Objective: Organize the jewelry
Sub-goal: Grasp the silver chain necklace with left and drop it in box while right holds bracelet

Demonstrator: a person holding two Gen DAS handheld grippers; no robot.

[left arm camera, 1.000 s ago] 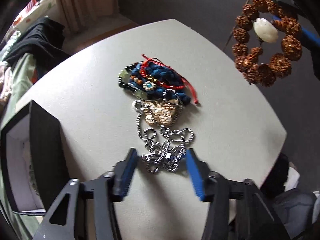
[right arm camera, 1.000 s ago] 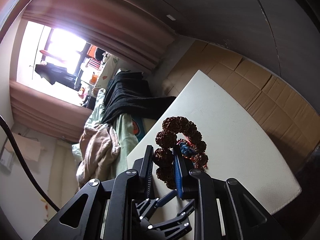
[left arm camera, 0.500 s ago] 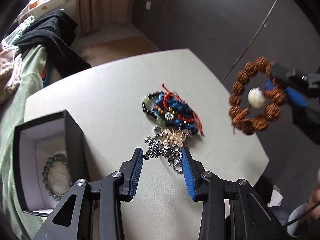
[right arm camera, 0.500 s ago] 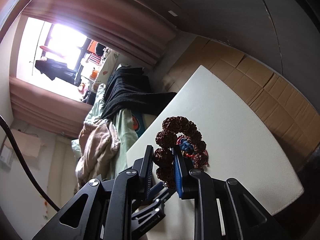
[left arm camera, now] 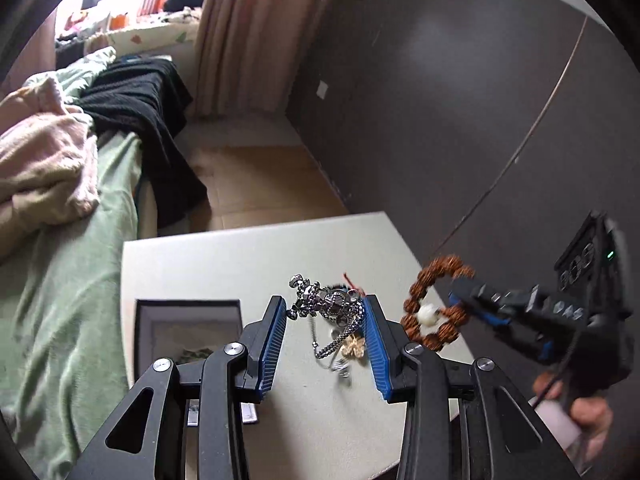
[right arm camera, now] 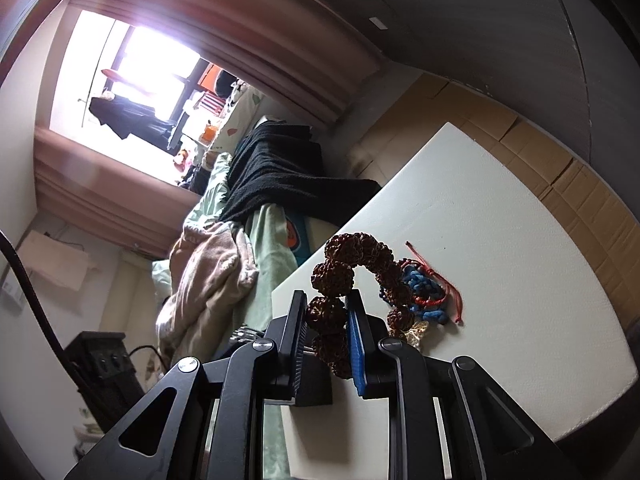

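The left tool (left arm camera: 325, 314) holds a silver chain (left arm camera: 328, 304) between its 2 blue-lined fingers (left arm camera: 276, 344), raised above the white worktop (left arm camera: 224, 256). A bunched knot of links sits at the fingertips, and loose strands hang down from it with a small pale butterfly charm (left arm camera: 354, 346) near their lower end. Whether the charm touches the worktop is unclear. To the left of this tool, a dark open box (left arm camera: 188, 332) rests on the worktop, with something greenish lying inside it, mostly hidden behind the finger.

The right tool (right arm camera: 326, 314) is closed narrow on a bracelet of large brown knobbly beads (right arm camera: 352, 256), pinching 1 bead between its fingers while the rest of the loop arches up and to the right. From the left wrist view the same bracelet (left arm camera: 434, 304) hangs in the air off the right edge of the worktop, with 1 white bead (left arm camera: 426, 315) in its ring.

Behind the bracelet, a blue braided cord (right arm camera: 426, 292) and a red string (right arm camera: 452, 292) lie in a small heap on the worktop. A bed (left arm camera: 72, 280) with green bedding and a black cloth (left arm camera: 148, 112) stands beside the worktop.
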